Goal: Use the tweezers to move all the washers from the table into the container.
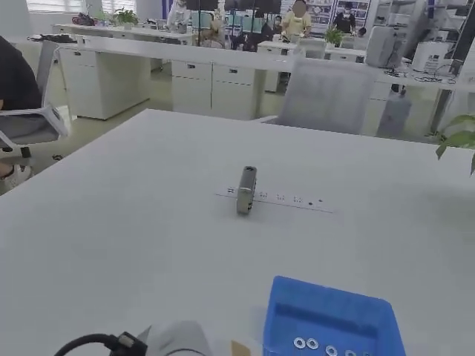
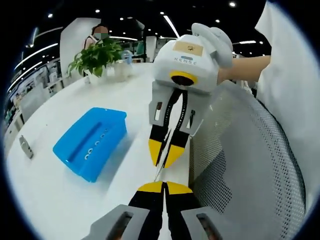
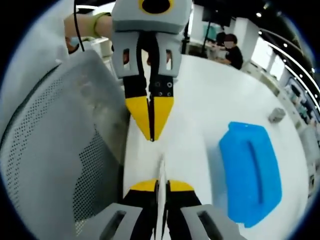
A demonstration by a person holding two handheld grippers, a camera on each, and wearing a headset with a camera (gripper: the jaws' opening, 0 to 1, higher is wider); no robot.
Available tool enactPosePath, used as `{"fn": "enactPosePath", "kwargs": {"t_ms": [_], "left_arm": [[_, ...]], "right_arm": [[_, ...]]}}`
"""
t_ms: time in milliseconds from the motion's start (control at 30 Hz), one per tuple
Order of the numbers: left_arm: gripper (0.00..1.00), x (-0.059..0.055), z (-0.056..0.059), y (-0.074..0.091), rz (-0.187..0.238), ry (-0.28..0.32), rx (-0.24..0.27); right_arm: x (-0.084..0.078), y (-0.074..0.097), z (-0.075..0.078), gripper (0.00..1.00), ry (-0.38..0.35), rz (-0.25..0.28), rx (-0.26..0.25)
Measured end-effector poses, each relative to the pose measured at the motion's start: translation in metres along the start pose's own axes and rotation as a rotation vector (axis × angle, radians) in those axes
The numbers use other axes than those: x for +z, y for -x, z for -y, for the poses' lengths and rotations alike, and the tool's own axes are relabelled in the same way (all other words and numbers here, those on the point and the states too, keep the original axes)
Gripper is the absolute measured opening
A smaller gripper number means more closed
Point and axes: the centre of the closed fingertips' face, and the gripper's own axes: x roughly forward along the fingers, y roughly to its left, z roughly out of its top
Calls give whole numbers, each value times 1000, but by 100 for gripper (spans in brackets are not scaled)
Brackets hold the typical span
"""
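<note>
The right gripper [image 3: 157,185] has its fingers pinched narrow on the tweezers [image 3: 161,171], whose thin tips poke out just past the yellow fingertips. Facing it, tip to tip and just apart, the left gripper [image 2: 165,186] has its fingers pressed together with nothing between them. Both hover over the near edge of the white tabletop [image 1: 148,208]. The washers [image 1: 312,343] lie in a row inside the blue container [image 1: 326,297], off to the side and well apart from either pair of fingers.
</note>
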Motion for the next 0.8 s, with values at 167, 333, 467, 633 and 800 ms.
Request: {"fn": "enactPosePath", "kwargs": {"t_ms": [167,333,467,633,800], "left_arm": [[0,-2,-5,2,16,32,6],[0,-13,-13,5,2,56,29],[0,-11,-15,8,25,87,41],[8,-10,-18,12,52,116,73],[16,-10,-19,20,96,166,120]], "right_arm": [[-7,-4,2,2,36,-43,0],[-8,-4,7,2,38,-37,-7],[-10,-5,9,3,63,-44,-4],[-18,-5,11,3,88,-53,15],[-22,-6,11,4,97,-52,41]]}}
